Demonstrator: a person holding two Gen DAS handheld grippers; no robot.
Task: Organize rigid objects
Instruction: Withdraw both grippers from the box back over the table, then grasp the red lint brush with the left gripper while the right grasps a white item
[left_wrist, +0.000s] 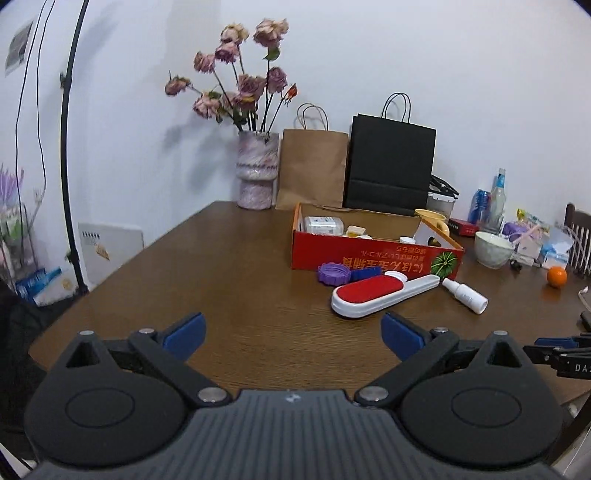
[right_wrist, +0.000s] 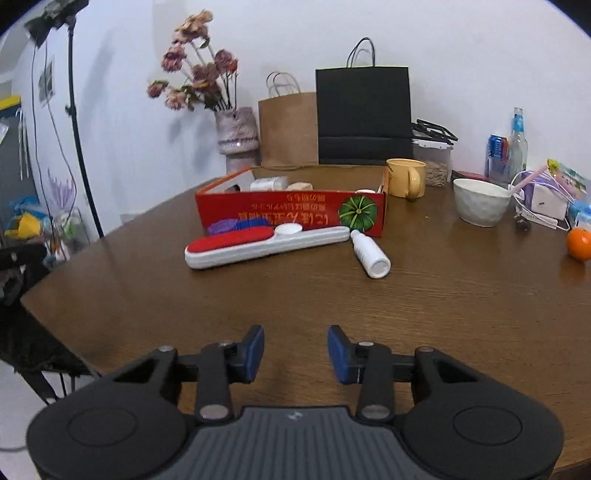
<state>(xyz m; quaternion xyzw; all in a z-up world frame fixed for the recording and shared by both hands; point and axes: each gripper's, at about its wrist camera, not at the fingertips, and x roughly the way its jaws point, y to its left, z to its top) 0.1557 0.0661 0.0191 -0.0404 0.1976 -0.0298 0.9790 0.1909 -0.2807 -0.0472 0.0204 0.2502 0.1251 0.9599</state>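
Note:
A red cardboard box (left_wrist: 373, 258) (right_wrist: 291, 214) lies open on the brown table (left_wrist: 240, 280) (right_wrist: 443, 295), with small white containers inside. In front of it lie a white lint brush with a red pad (left_wrist: 373, 295) (right_wrist: 258, 242), a white spray bottle (left_wrist: 465, 295) (right_wrist: 369, 253), a purple lid (left_wrist: 332, 274) (right_wrist: 225, 226) and a blue piece (left_wrist: 365, 273). My left gripper (left_wrist: 293, 336) hovers wide open near the table's front edge, nothing between its blue pads. My right gripper (right_wrist: 295, 352) stands partly open and empty, short of the brush.
A vase of dried roses (left_wrist: 256, 173) (right_wrist: 236, 136), a brown paper bag (left_wrist: 314, 170) (right_wrist: 288, 129) and a black bag (left_wrist: 389, 166) (right_wrist: 364, 118) line the wall. A yellow mug (right_wrist: 406, 177), white bowl (left_wrist: 493, 249) (right_wrist: 480, 201), bottles and an orange (left_wrist: 556, 277) (right_wrist: 580, 243) crowd the right.

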